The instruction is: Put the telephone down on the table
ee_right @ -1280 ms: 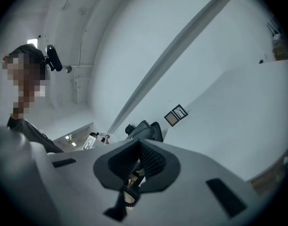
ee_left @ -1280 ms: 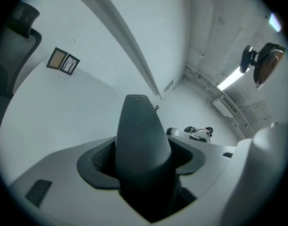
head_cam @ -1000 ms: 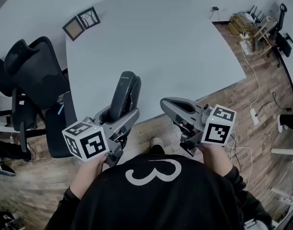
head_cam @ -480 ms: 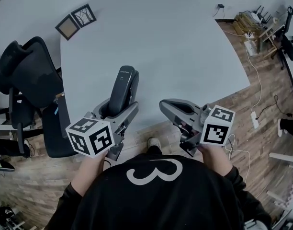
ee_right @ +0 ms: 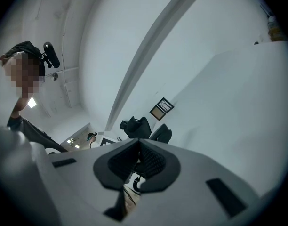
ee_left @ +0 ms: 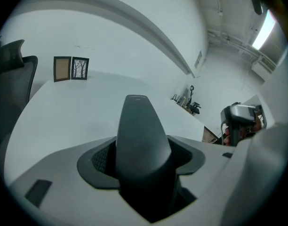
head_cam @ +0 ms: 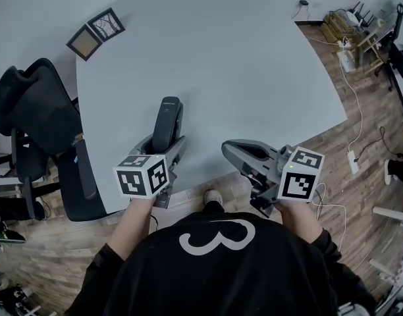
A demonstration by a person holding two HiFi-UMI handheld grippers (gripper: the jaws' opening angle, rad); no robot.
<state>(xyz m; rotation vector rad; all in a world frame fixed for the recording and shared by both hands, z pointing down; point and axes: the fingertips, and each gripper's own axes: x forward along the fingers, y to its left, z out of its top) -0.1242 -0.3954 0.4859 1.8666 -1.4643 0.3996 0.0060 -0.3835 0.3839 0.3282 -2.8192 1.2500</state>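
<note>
The dark grey telephone handset [head_cam: 167, 119] points away from me over the near part of the white table [head_cam: 228, 58]. My left gripper [head_cam: 163, 147] is shut on its lower end, and in the left gripper view the telephone [ee_left: 140, 135] fills the gap between the dark pads [ee_left: 99, 160]. Whether it touches the tabletop I cannot tell. My right gripper [head_cam: 233, 151] hangs at the table's near edge, right of the phone, with its jaws together and nothing in them. Its pads [ee_right: 153, 160] meet in the right gripper view.
Two small picture frames [head_cam: 96, 33] stand at the table's far left corner. Black office chairs [head_cam: 37, 117] crowd the left side. Cables and a power strip [head_cam: 351, 160] lie on the wood floor at the right, with cluttered furniture [head_cam: 349, 28] beyond.
The left gripper has carried the telephone forward and lower over the table, and the handset now lies flatter. The right gripper has stayed put.
</note>
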